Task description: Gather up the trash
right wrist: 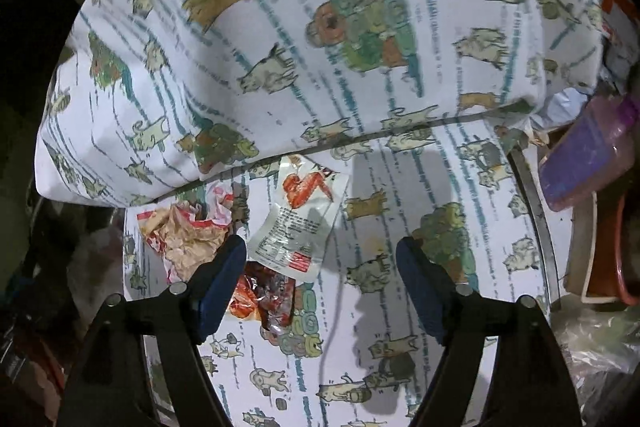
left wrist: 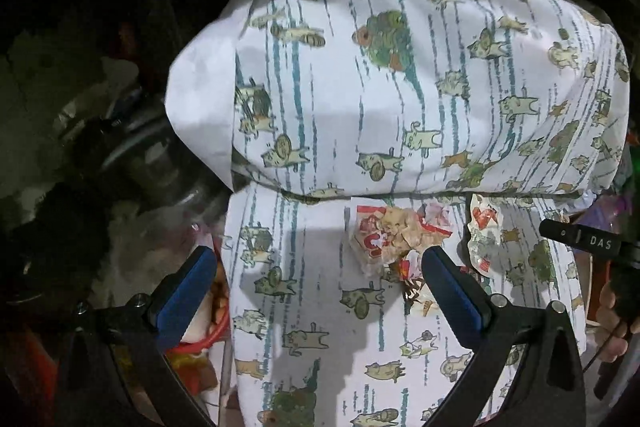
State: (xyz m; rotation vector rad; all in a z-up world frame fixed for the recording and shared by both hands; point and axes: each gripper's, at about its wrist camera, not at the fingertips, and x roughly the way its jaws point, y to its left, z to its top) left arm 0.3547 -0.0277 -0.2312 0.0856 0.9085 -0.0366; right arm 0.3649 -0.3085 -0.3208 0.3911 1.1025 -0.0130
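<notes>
Three pieces of trash lie on a cat-print sheet (left wrist: 316, 291) just below a matching pillow (left wrist: 400, 87). A crumpled red-and-tan paper wrapper (left wrist: 390, 235) (right wrist: 188, 235) lies left. A white snack packet with a chicken-wing picture (left wrist: 482, 231) (right wrist: 298, 215) lies right of it. A red crinkled foil wrapper (right wrist: 268, 299) (left wrist: 408, 275) lies nearest. My left gripper (left wrist: 320, 279) is open, hovering just short of the crumpled paper. My right gripper (right wrist: 320, 279) is open, its left finger (right wrist: 224, 267) over the foil wrapper and the packet's corner.
The right gripper's body (left wrist: 588, 243) and the hand holding it show at the left wrist view's right edge. Dark clutter with metal pots (left wrist: 152, 147) lies left of the bed. A purple container (right wrist: 588, 159) and a metal rail (right wrist: 536, 219) stand right.
</notes>
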